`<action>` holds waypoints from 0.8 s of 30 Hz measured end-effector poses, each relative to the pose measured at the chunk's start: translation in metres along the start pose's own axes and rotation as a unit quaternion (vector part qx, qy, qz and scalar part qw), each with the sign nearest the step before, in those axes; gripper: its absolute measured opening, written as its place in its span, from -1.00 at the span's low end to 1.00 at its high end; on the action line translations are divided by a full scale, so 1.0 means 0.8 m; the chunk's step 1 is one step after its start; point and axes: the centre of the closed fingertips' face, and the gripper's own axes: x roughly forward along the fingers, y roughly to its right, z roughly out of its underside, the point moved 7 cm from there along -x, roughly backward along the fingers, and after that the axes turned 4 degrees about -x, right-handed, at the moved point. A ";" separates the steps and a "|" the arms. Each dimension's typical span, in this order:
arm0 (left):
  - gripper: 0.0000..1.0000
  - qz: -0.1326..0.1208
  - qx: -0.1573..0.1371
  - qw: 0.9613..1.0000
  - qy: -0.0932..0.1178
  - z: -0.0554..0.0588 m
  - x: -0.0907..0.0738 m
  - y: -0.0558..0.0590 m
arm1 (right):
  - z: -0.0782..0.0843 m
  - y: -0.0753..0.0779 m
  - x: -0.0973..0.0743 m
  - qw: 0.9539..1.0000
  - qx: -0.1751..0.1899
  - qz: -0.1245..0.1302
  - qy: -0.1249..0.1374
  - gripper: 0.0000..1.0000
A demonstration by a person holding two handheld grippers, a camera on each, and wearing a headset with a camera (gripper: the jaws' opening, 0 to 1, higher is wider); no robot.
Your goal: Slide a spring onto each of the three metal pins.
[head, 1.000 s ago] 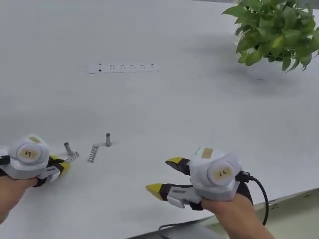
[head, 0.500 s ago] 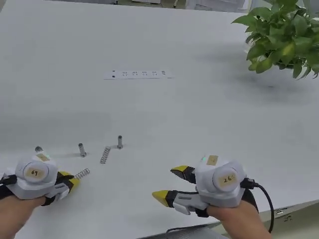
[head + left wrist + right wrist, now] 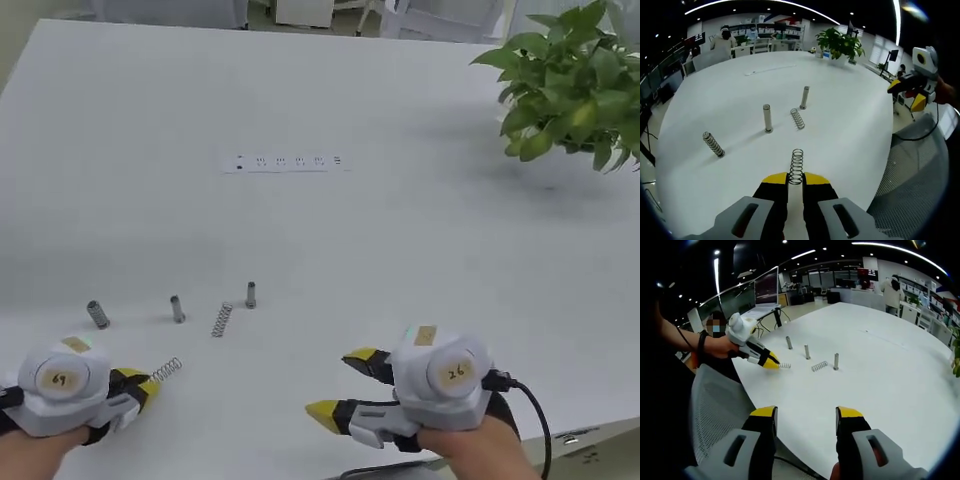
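Three metal pins stand in a row on the white worktop (image 3: 400, 250). The leftmost pin (image 3: 97, 314) already wears a spring and leans a little. The middle pin (image 3: 177, 308) and right pin (image 3: 250, 294) are bare and upright. A loose spring (image 3: 221, 319) lies flat between those two bare pins, touching neither.

The left tongs (image 3: 145, 384) are at the near left, clamped on one end of a held spring (image 3: 167, 369). It sticks out past the yellow tips, on the near side of the pin row and apart from all three pins. Cannot tell if its free end touches the worktop.

The right tongs (image 3: 340, 383) are at the near right with jaws spread and nothing between them, well apart from the pins.

A power strip (image 3: 285, 161) lies farther back and a potted plant (image 3: 575, 80) is at the far right.
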 end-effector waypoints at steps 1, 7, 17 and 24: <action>-0.94 0.000 -0.001 1.000 0.003 0.000 -0.003 0.001 | -0.001 0.000 0.000 1.000 -0.001 -0.002 0.000 -0.10; -0.94 -0.004 0.002 1.000 0.017 0.000 -0.020 0.004 | -0.003 -0.003 0.000 1.000 -0.005 -0.007 0.002 -0.08; -0.94 -0.010 0.002 0.999 0.052 -0.019 -0.062 0.014 | -0.019 -0.014 0.001 0.999 -0.009 -0.036 0.009 -0.03; -0.94 -0.013 0.029 0.997 0.071 -0.036 -0.093 0.022 | -0.040 -0.021 0.006 0.998 -0.003 -0.055 0.024 -0.03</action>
